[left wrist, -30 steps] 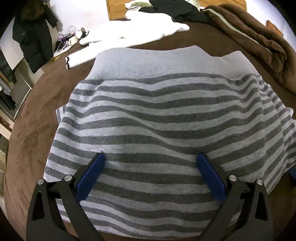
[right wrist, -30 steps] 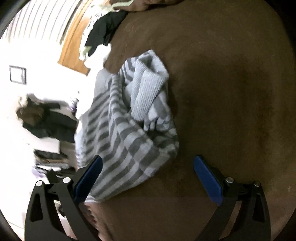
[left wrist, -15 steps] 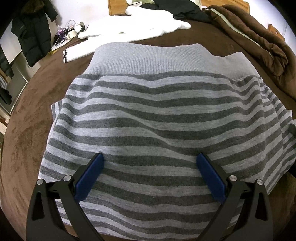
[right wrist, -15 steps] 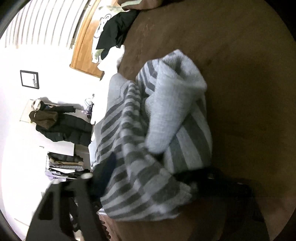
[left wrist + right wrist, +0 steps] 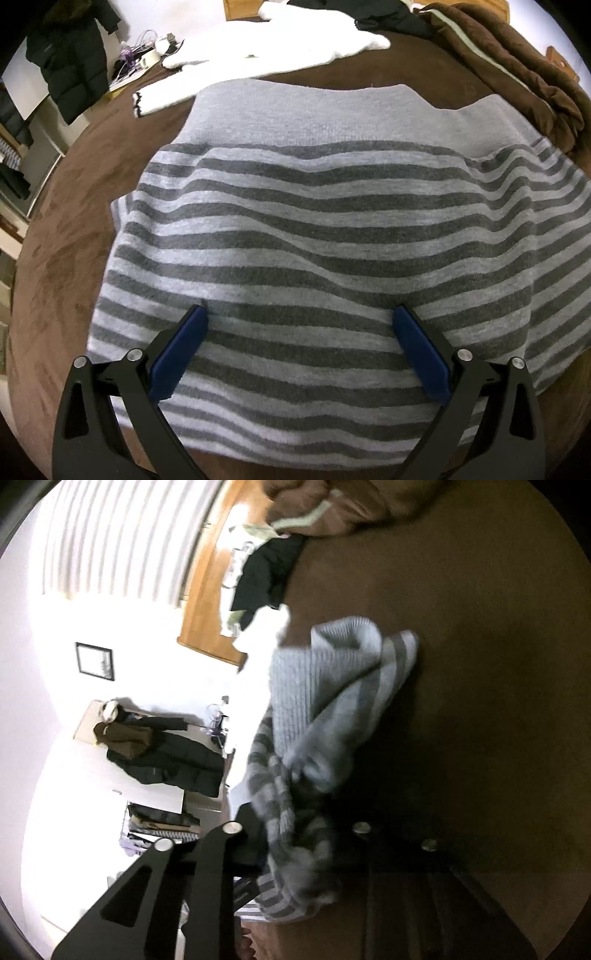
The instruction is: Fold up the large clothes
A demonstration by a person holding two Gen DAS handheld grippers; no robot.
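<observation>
A grey striped sweater [image 5: 332, 221] with a plain grey ribbed hem lies spread on the brown bed cover [image 5: 66, 240]. In the left wrist view my left gripper [image 5: 301, 326] is open, its blue pads [image 5: 184, 347] resting wide apart on the sweater's body. In the right wrist view a bunched side of the same sweater [image 5: 325, 701], with a ribbed cuff, hangs up off the bed. My right gripper [image 5: 295, 812] is closing its jaws on this bunched fabric, which sits pinched between them and hides the pads.
A white garment [image 5: 280, 48], a black garment [image 5: 376, 14] and a heaped brown blanket [image 5: 517, 74] lie at the far end of the bed. A dark coat [image 5: 166, 753] hangs on the wall beside the bed, and a wooden headboard [image 5: 210, 590] stands behind.
The right gripper went from wide open over the sweater's edge to closing on the bunched fabric, and it rose with the cloth. The left gripper stayed where it was.
</observation>
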